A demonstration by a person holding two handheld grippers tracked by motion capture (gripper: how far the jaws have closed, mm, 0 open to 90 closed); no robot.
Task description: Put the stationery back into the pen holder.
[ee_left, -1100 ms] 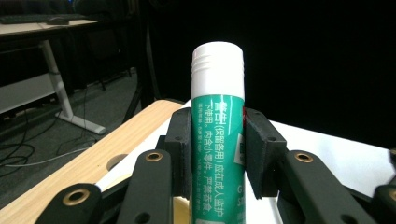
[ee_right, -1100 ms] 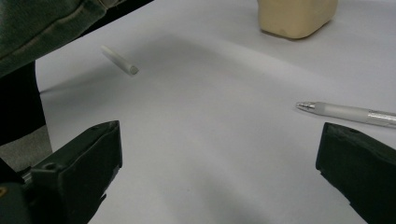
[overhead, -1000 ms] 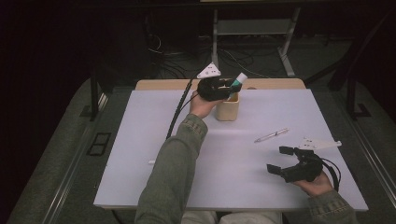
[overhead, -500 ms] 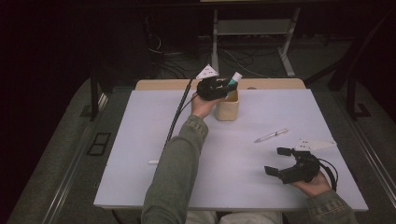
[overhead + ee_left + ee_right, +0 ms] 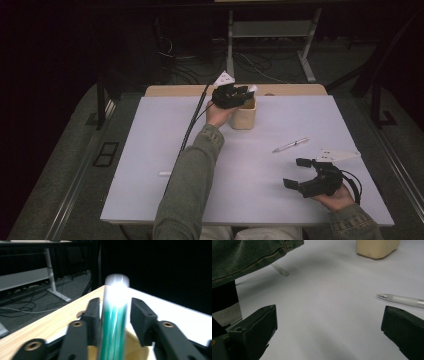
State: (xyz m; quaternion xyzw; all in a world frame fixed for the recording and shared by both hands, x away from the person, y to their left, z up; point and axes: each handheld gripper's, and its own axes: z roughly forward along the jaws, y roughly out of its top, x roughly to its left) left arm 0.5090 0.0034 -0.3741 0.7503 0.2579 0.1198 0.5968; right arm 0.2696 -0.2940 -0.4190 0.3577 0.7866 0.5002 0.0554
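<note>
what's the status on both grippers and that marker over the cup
Left gripper over beige cup, jaws around green marker. Right gripper open, idle near pen. Nothing blocking.

Left gripper (image 5: 239, 94) holds a marker (image 5: 251, 89) above the beige cup (image 5: 243, 115).

A green marker (image 5: 113, 325) with a white cap is showing between the black jaws of the left claw (image 5: 113, 315), over a beige cup (image 5: 243, 116) near the far edge of the pale lilac table (image 5: 150, 150), beside an olive-green sleeve (image 5: 187, 190).
</note>
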